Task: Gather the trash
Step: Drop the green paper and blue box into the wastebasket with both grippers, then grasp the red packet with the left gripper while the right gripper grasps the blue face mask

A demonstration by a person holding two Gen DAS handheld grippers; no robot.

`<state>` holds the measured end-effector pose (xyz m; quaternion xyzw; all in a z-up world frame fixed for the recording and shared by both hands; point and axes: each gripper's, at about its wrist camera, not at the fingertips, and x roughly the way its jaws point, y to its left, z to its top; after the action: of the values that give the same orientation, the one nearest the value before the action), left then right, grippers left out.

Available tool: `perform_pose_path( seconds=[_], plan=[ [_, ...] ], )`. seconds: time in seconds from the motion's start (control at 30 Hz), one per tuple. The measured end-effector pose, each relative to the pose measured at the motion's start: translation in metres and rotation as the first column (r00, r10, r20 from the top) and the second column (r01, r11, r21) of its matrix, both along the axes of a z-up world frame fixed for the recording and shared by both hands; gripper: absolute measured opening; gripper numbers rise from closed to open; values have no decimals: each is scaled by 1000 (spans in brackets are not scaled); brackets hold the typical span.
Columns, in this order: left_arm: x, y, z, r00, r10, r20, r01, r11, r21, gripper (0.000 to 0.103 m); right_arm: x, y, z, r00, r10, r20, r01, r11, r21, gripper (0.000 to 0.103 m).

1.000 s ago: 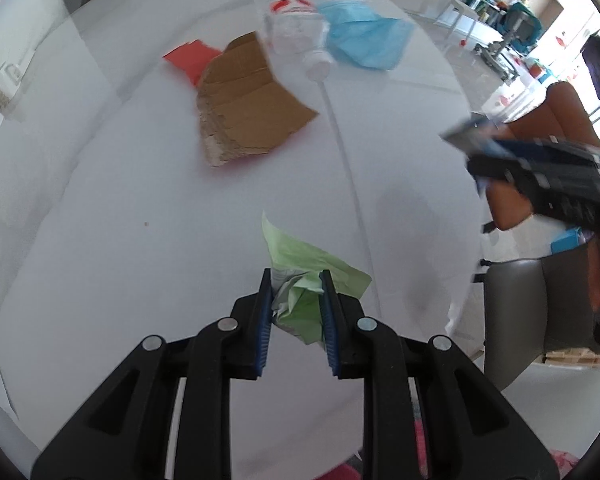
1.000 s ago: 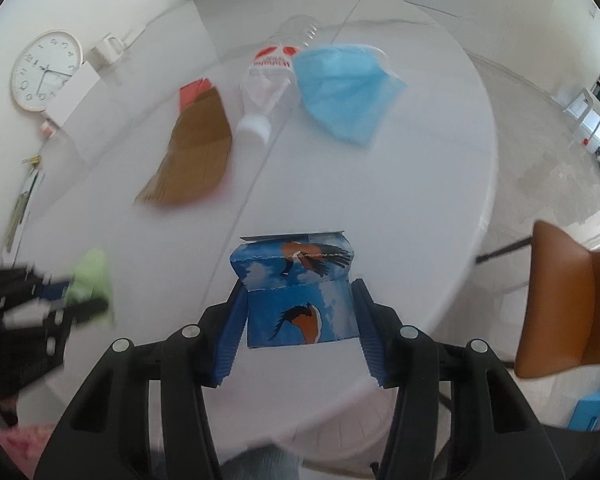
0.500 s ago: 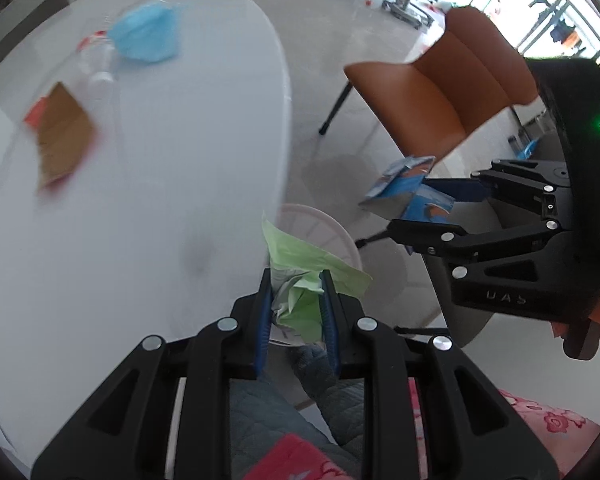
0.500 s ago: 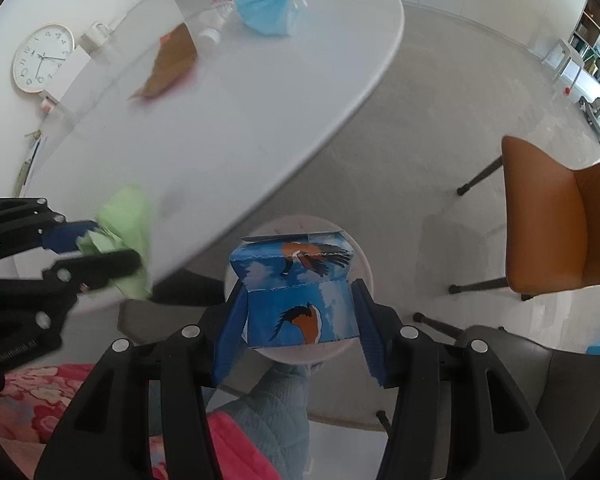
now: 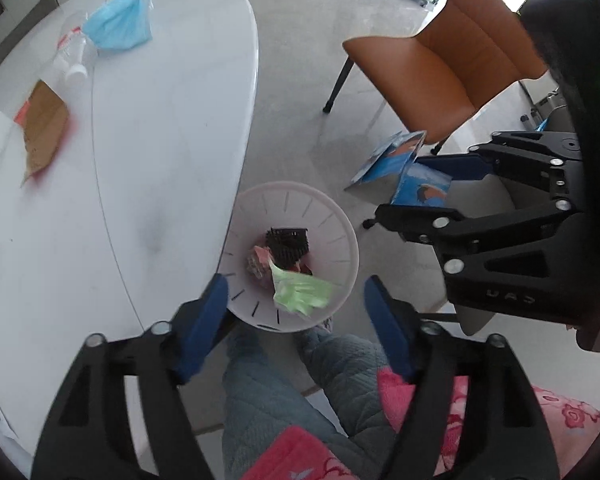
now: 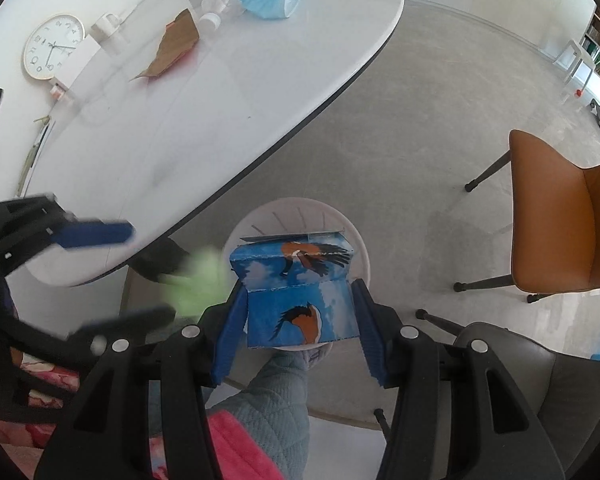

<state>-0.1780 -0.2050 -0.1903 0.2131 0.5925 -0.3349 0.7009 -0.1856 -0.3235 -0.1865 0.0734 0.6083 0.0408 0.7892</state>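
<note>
- The left gripper [image 5: 296, 300] has just been opening; its jaws stand wide, and the green wrapper [image 5: 302, 290] is free over the white bin [image 5: 340, 232].
- The right gripper [image 6: 296, 320] clamps the blue carton [image 6: 300, 296] above the same bin.

The round wall clock [image 6: 54, 47] at ten o'clock has numbers one to twelve around its face. The bottle's [image 6: 216, 7] red label is too small to read.

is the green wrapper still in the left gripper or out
Out. The left gripper has just been opening; its jaws stand wide and the green wrapper hangs free between them, over the white bin.
</note>
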Motion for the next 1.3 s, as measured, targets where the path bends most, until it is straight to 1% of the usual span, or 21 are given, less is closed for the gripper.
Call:
perform_pose_path(
  seconds=[0.13,0.3,0.33,0.37,0.4,0.43,0.5,0.57,0.63,0.7,0.77,0.9,0.97,1.1,1.2,1.3],
  plan=[
    [3,7,8,1000,17,17,-17,1000,-6,74,2,1,-2,1000,6,0,-6,1000,18,53],
    [15,31,22,995,88,44,-87,996,-10,80,6,13,-10,999,39,-10,-39,999,29,53],
    [16,35,24,994,100,47,-100,995,-9,80,7,16,-13,999,45,-17,-45,999,30,55],
    [19,41,25,992,115,50,-114,993,-8,80,8,19,-17,998,51,-29,-50,998,31,60],
    [24,47,25,990,129,52,-129,992,-5,80,10,22,-21,998,48,-37,-47,999,20,72],
    [30,54,26,987,149,54,-150,989,-1,80,11,23,-23,998,41,-40,-41,999,7,80],
    [38,64,26,981,183,58,-183,983,4,80,15,25,-24,999,28,-46,-28,1000,-5,82],
    [50,78,26,974,219,55,-219,976,4,80,20,25,-21,999,8,-43,-8,1000,10,83],
    [62,91,27,968,244,57,-245,970,5,80,28,23,-12,1000,-17,-19,17,1000,21,86],
    [73,104,30,962,267,62,-268,963,7,80,36,23,-3,999,-32,2,32,999,22,87],
    [80,114,32,956,283,69,-285,959,8,81,49,24,10,998,-49,32,48,999,17,87],
    [102,134,38,944,320,81,-321,947,0,84,78,29,34,993,-78,90,77,997,19,92],
    [117,145,41,937,338,90,-339,941,-9,85,100,34,45,989,-83,127,81,997,17,93],
    [144,159,41,929,359,94,-359,933,-15,85,146,45,57,982,-88,166,88,996,11,94],
    [171,169,41,929,354,107,-354,935,-18,85,179,53,59,980,-100,170,97,995,22,94],
    [191,173,40,937,318,144,-319,948,-17,85,203,61,58,981,-99,169,95,995,28,94]
  ],
)
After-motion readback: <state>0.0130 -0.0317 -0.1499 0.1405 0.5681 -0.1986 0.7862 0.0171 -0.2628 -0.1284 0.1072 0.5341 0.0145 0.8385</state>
